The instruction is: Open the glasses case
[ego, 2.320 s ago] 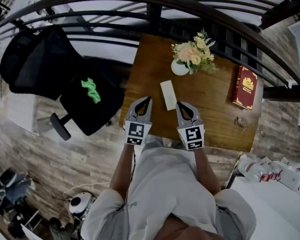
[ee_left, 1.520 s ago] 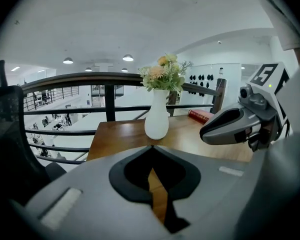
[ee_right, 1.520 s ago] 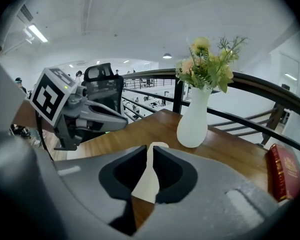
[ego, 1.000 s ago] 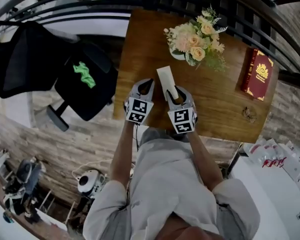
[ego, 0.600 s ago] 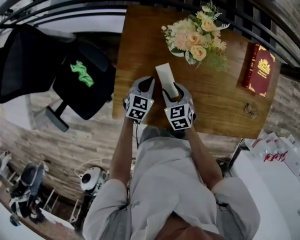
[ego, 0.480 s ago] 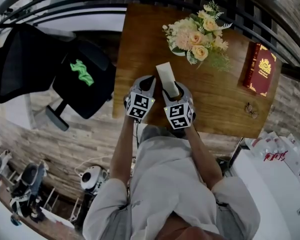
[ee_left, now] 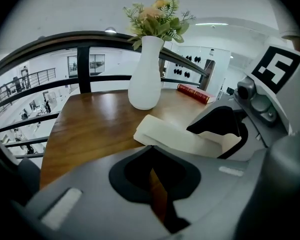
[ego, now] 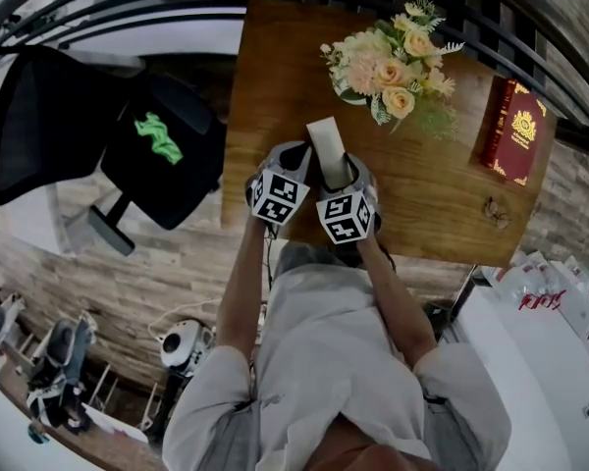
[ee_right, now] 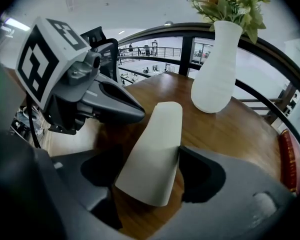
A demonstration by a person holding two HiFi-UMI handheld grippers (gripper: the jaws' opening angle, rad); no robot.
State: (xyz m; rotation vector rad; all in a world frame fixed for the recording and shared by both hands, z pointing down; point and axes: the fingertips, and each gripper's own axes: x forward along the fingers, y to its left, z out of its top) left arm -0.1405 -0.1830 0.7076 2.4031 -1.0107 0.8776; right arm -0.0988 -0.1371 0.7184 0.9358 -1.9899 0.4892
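A white glasses case (ego: 326,140) lies shut on the wooden table (ego: 275,67), its long side pointing away from me. My right gripper (ego: 348,172) straddles the case's near end (ee_right: 155,154). Its jaws are opening, with the case between them and dark pads on either side. My left gripper (ego: 296,157) sits just left of the case, jaws shut on nothing, a thin slit of wood showing between them (ee_left: 153,156). In the left gripper view the case (ee_left: 175,139) runs into the right gripper (ee_left: 225,129). The right gripper view shows the left gripper (ee_right: 115,106) beside the case.
A white vase of flowers (ego: 388,62) stands just beyond the case's far end. A red book (ego: 513,130) and a pair of glasses (ego: 495,211) lie at the table's right. A black office chair (ego: 167,155) stands left of the table; a dark railing curves behind.
Both grippers have come forward and down to the near end of the case. The right gripper now has the case between its jaws, which have spread wider.
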